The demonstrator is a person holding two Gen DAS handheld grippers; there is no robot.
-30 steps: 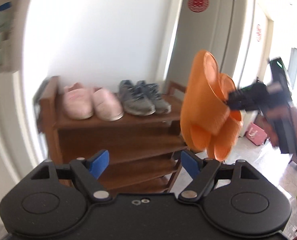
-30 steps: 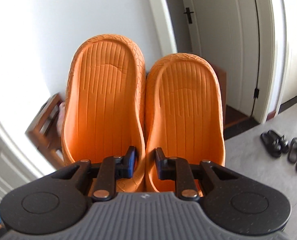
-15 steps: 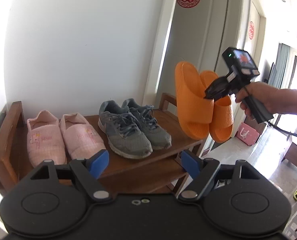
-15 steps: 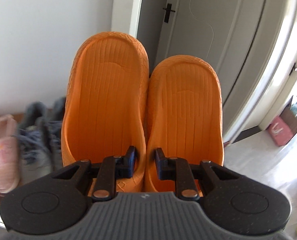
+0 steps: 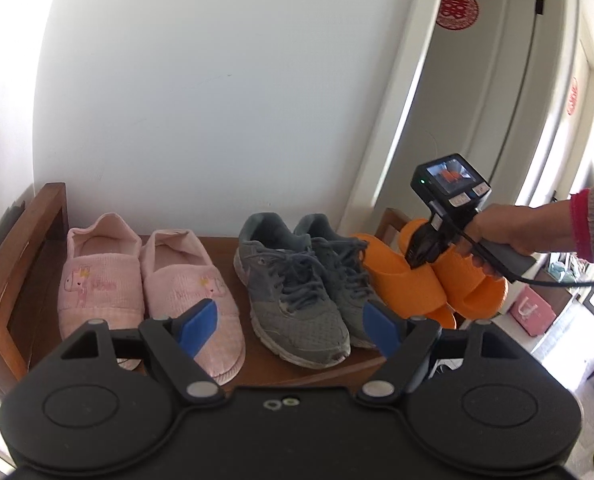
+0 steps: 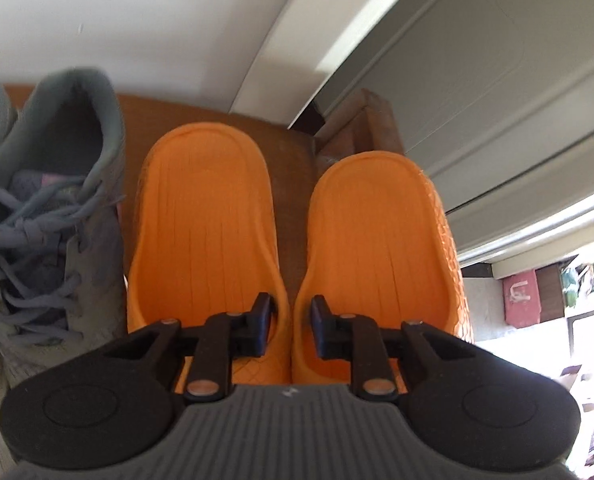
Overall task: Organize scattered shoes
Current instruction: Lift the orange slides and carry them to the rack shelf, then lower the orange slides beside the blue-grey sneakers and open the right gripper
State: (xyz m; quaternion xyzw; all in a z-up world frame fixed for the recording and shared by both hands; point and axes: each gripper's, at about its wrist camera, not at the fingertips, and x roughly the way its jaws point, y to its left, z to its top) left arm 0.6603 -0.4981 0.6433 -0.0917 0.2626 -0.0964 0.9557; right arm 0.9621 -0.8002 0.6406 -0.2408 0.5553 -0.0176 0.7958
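Slippers [image 6: 281, 240] now down beside sneakers [image 5: 297, 292], on rack [image 5: 21, 256].

Both wrist views face the shoe rack [image 5: 29, 248]; right looks down closer.

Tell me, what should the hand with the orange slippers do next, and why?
Probably ease them down the last bit and let go. The right gripper pinches the inner edges of both orange slippers, which sit over the free end of the shelf beside the grey sneakers. Whether the soles already rest flat is unclear.
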